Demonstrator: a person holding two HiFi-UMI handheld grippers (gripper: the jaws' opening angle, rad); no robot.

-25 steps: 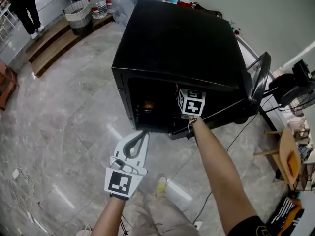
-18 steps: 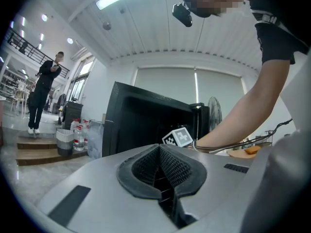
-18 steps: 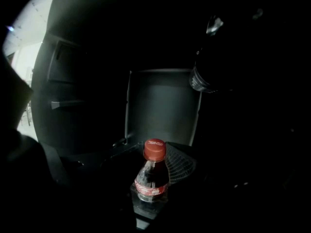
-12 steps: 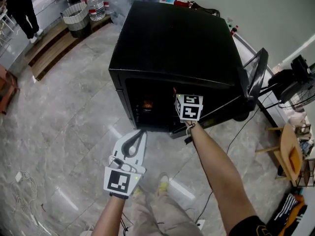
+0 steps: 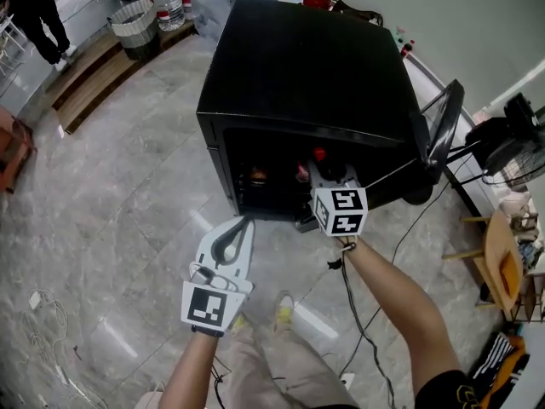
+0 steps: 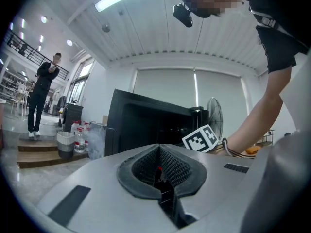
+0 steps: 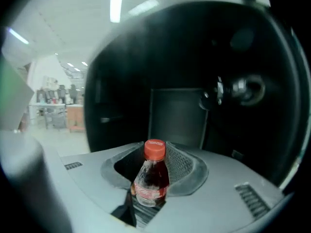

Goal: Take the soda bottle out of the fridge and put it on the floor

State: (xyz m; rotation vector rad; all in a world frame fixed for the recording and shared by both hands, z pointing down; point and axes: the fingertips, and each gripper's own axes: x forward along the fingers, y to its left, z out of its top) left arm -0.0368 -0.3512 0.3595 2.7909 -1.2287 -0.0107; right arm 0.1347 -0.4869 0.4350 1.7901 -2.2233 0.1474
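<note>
Both jaws sit clenched: my right gripper's (image 5: 324,169), having just been closing, grasp the soda bottle (image 7: 151,177) at the fridge (image 5: 306,66) mouth; my left gripper (image 5: 241,228), at 8 o'clock from it, is empty.

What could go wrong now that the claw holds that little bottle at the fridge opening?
The right claw pinches the round bottle from two sides only, so it might slip and fall. It is right at the fridge opening and could clip the frame coming out. A cable crosses the floor nearby, an awkward landing spot.
</note>
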